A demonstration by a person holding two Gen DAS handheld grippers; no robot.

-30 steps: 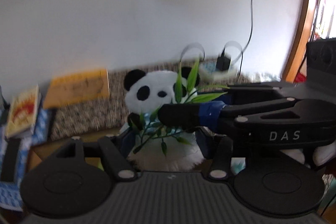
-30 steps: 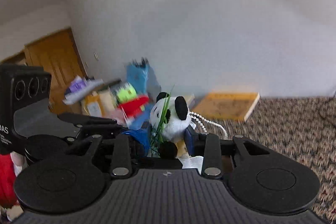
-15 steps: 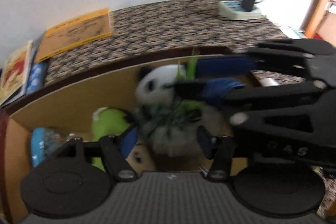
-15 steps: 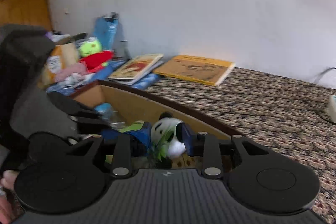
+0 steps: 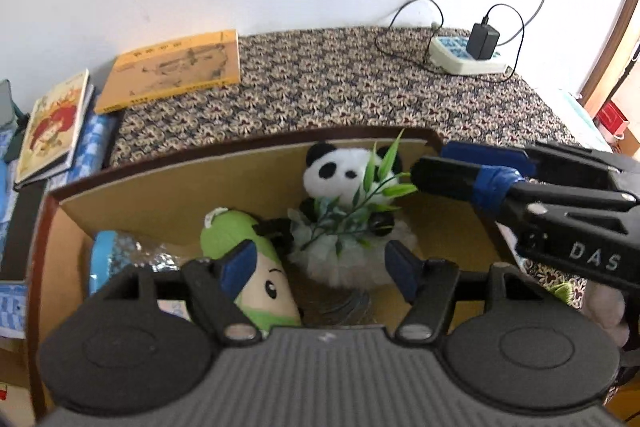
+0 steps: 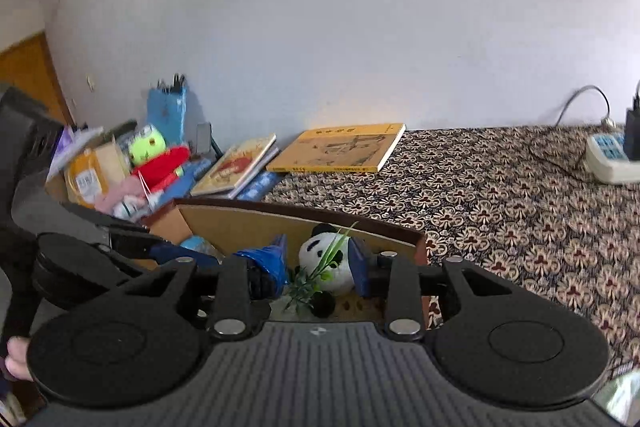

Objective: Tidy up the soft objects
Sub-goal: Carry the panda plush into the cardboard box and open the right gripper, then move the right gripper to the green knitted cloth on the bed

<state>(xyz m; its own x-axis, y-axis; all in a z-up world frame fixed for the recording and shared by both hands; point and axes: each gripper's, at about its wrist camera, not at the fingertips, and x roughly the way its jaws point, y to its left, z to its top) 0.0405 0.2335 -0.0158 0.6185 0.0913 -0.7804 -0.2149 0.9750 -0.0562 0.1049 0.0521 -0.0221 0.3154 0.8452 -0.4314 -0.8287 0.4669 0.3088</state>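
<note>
Panda plush [image 5: 340, 175] went from hanging up by the wall to sitting in the cardboard box [image 5: 180, 187], far right corner, next to the green plush [image 5: 240, 239]. My left gripper [image 5: 320, 263] had just been opening, fingers spread and clear of it. Right gripper [image 6: 318, 261] eased open a bit too, fingers either side of the head; couldn't tell if they still pinched. Basically placed, I'd say.
</note>
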